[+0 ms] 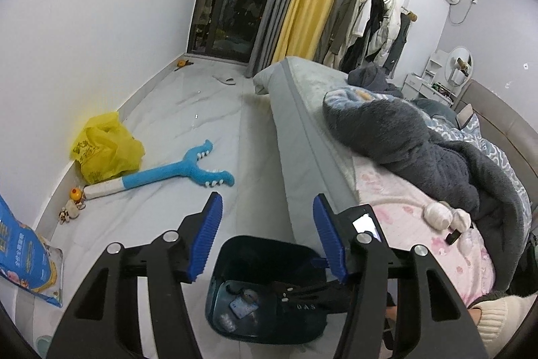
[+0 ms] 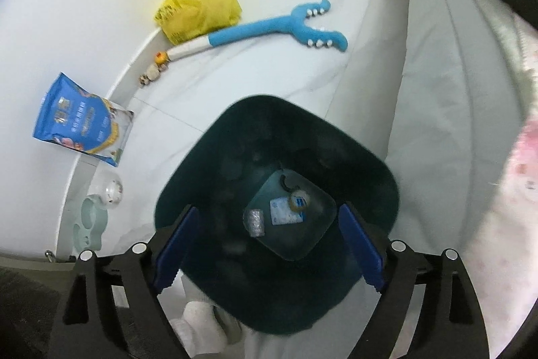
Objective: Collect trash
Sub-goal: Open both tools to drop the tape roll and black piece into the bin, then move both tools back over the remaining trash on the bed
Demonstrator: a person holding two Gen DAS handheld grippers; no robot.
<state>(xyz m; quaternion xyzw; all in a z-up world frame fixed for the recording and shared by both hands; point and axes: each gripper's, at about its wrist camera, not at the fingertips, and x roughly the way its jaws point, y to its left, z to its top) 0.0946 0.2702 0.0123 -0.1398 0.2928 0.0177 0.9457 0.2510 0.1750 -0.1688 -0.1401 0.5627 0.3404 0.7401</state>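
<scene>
My right gripper (image 2: 269,244) hangs over the bin (image 2: 208,157), jaws wide with nothing in them. My left gripper (image 1: 267,224) has its jaws about half open and holds nothing too. The dark bin (image 1: 235,251) stands on the floor (image 1: 188,130) just beside the bed (image 1: 302,123). At its bottom lie a blue wrapper (image 2: 285,211), a grey scrap (image 2: 255,222) and a small round thing (image 2: 298,202). By the wall are a yellow bag (image 2: 198,9), a blue toy (image 2: 269,29) and a blue pouch (image 2: 80,123). A grey blanket (image 1: 420,150) lies on the bed.
</scene>
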